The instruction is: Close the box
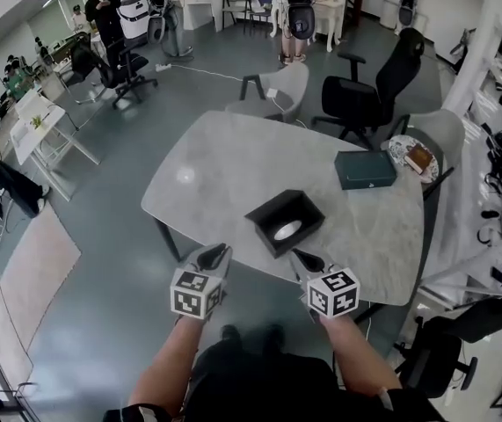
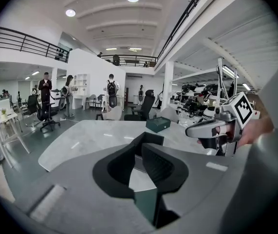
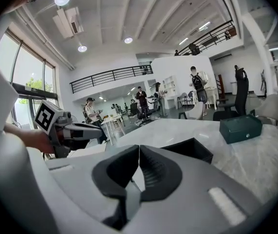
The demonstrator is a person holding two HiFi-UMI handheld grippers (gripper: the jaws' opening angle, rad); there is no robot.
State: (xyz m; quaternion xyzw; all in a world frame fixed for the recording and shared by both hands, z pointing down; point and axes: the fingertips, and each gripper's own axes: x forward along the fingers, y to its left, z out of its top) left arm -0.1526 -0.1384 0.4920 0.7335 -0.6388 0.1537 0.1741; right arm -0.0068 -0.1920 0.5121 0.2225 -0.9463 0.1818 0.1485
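Your left gripper's point(image 2: 141, 147) jaws were drawn together at the tips with only a sliver of a gap behind them, and they held nothing. Your right gripper's point(image 3: 139, 147) jaws were pressed fully together, also on nothing.

Just beyond both sets of tips stood the open black square box point(image 1: 286, 222), near the front edge of the grey marble-look table point(image 1: 207, 183). It sat cornerwise to you, and a pale oval object point(image 1: 287, 230) lay on its floor. Neither gripper touched the box. The right one's tips were just beside its near right corner, and the left one's were a little off to its left, at the table's edge.

Farther back on the right lay a dark green rectangular case point(image 1: 365, 169), closed and well apart from the black box. Past it, at the table's far right edge, was a round patterned plate point(image 1: 400, 148) with a brown thing on it.

You held both grippers side by side, your forearms reaching in from below. Each gripper pointed forward toward the box and tilted gently down.

Each gripper's cube point(image 1: 191, 293) carried black-and-white square markers. The green case had a small pale mark on its front, too small to read.
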